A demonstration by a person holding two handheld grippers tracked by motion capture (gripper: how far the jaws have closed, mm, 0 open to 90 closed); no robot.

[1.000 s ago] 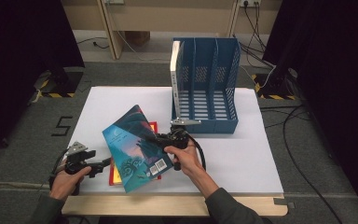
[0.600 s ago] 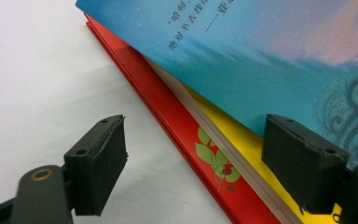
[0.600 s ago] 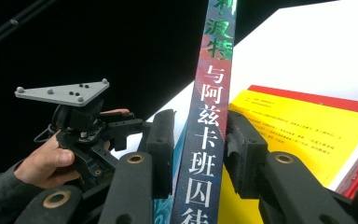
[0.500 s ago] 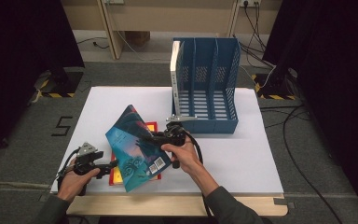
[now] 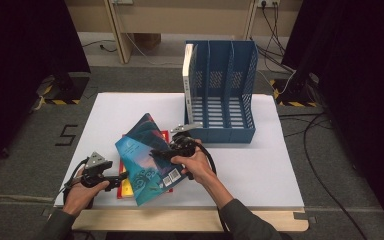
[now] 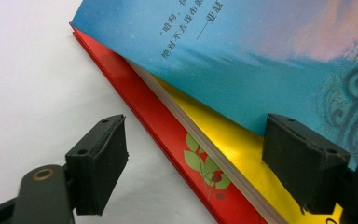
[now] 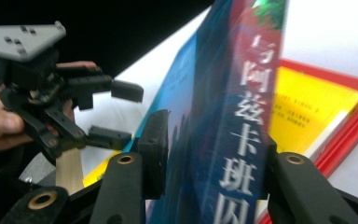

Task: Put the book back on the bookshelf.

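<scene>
Left gripper (image 5: 111, 178): at 7 o'clock on the table, your nearest tool. Jaws parted, just been opening, pads pressing nothing; the stack's corner lies between them.
Stack: flat red-covered book (image 6: 168, 140) at the bottom, yellow-covered book (image 6: 223, 144) on it, at 7 o'clock.
Right gripper (image 5: 167, 152): near table centre. Jaws have just been opening, yet both pads sit on the blue paperback with the swirl-pattern cover (image 5: 147, 160), spine side; read as a clamp.
Paperback: tilted, lower edge over the stack, top corner pointing to 12 o'clock.
Key relation: its long axis runs 5 to 11 o'clock, while the blue plastic three-slot file rack (image 5: 222, 95) stands at 1 o'clock from your right hand, slots open toward you. You'd need to stand the book upright first, I judge. Right hand is the nearer.
Rack contents: one white-spined book (image 5: 186, 80) upright in the left slot, two slots free.
View difference: right gripper view gives the spine lettering; left gripper view shows the stack's layering under the blue cover; the high view alone shows the rack.
Surface: white tabletop (image 5: 260, 165).
</scene>
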